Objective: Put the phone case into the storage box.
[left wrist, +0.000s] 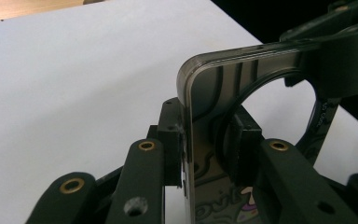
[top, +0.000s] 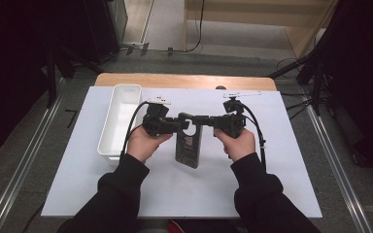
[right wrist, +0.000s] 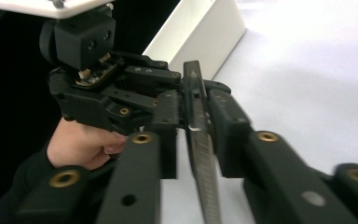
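Note:
A dark phone case with a round cutout near its far end lies lengthwise at the middle of the white mat. Both grippers hold that far end from opposite sides. My left gripper is shut on the case's left edge; in the left gripper view its pads clamp the thin case wall. My right gripper is shut on the right edge; in the right gripper view the case stands edge-on between its pads, with the left gripper's body right behind.
A long white bin stands on the mat left of my left hand, close to the gripper's cable. The wooden table edge runs along the back. Bare mat lies in front of and to the right of the case.

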A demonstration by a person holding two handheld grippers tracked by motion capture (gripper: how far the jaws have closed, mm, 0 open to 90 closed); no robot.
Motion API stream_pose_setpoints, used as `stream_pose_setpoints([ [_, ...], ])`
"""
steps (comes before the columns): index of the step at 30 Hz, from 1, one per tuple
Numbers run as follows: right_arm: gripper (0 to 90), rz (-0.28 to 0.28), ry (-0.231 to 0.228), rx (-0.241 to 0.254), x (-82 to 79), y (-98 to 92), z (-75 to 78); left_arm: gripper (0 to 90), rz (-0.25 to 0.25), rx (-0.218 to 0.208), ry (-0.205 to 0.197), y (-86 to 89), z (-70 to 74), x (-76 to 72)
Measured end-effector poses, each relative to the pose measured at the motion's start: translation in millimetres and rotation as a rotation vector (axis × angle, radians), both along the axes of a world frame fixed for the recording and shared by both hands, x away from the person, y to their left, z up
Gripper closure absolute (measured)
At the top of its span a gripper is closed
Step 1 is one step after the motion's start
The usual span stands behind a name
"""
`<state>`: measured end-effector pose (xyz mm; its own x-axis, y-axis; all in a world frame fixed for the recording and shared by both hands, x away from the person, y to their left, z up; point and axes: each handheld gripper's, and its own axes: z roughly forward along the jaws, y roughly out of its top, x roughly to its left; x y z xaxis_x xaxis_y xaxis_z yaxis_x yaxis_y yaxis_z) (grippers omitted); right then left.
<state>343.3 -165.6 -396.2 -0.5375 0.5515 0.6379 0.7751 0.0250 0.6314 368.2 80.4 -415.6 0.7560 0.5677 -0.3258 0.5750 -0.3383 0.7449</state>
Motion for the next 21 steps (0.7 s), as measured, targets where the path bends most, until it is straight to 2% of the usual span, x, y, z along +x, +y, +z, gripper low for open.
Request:
stream_pose_setpoints([
  [4,64.3,0.004,-0.016,-0.012,-1.0,0.5,1.9,71.0,-0.004,-0.002,-0.002,-0.4,0.7,-0.6],
  [12,52.2,0.013,-0.035,-0.026,-2.2,1.2,2.8,70.9,-0.008,-0.001,-0.01,-0.3,2.9,-1.4],
  [17,41.6,0.026,-0.078,-0.023,-4.6,2.2,4.1,70.9,-0.002,0.003,-0.017,0.3,5.0,-2.0],
  [21,38.6,0.033,-0.145,-0.063,-6.4,1.1,5.1,70.9,0.003,0.009,-0.018,1.1,6.6,-2.3],
])
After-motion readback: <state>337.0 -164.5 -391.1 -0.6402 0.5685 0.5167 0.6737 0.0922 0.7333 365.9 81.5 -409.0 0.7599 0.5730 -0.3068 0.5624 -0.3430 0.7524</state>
